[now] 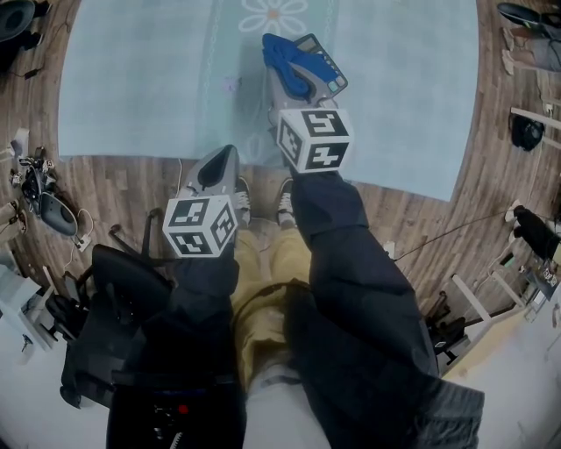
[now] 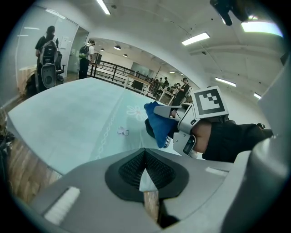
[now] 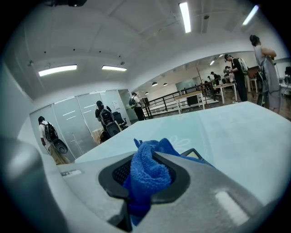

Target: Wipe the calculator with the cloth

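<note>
A dark calculator (image 1: pixel 325 67) lies on the pale blue tablecloth (image 1: pixel 131 88), toward the far middle. A blue cloth (image 1: pixel 284 54) bunches over its left part, and my right gripper (image 1: pixel 294 84) is shut on that cloth. In the right gripper view the cloth (image 3: pixel 148 170) is squeezed between the jaws, with a calculator corner (image 3: pixel 194 154) showing just past it. My left gripper (image 1: pixel 223 158) hangs at the table's near edge, well short of the calculator. Its pads meet in the left gripper view (image 2: pixel 144 157), holding nothing; ahead hangs the cloth (image 2: pixel 159 123).
The tablecloth carries a printed flower (image 1: pixel 273 15) and a small pale motif (image 2: pixel 122 131). Wooden floor runs along the table's near side, where the person's shoes (image 1: pixel 285 203) stand. Cables and gear (image 1: pixel 44 202) lie at the left, frames (image 1: pixel 526 254) at the right. People stand in the background.
</note>
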`<act>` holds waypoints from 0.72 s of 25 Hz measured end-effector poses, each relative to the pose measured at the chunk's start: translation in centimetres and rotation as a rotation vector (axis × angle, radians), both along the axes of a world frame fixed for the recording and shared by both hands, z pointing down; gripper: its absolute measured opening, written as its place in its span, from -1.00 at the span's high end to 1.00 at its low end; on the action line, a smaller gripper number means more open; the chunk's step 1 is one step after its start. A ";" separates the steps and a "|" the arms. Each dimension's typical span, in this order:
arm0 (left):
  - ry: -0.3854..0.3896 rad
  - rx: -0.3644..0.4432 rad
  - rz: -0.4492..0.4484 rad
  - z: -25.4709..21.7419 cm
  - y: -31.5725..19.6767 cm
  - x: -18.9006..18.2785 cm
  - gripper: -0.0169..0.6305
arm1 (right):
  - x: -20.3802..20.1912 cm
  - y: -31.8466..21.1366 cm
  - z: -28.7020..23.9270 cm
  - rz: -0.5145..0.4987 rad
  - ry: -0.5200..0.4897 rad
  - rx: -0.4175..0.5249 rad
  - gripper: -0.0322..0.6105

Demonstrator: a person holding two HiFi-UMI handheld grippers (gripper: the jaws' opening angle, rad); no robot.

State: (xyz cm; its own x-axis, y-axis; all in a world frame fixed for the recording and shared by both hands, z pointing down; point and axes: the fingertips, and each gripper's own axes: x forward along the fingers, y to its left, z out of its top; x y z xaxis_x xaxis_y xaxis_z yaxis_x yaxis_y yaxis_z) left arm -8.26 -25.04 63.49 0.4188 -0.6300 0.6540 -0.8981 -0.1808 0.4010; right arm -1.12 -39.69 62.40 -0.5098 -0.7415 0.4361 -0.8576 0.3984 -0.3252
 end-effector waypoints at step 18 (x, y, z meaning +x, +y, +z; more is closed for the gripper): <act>0.027 0.037 0.013 -1.9 -1.4 2.0 0.95 | 7.8 0.1 -8.5 0.138 -0.073 0.129 0.72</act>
State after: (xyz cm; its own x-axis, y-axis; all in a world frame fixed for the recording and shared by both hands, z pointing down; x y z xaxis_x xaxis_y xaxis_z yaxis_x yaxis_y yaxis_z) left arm -6.21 -26.48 61.55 0.4438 -0.6482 0.6188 -0.8847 -0.2073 0.4175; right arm 6.63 -39.58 53.92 -0.4259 -0.8541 0.2985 -0.8831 0.3207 -0.3423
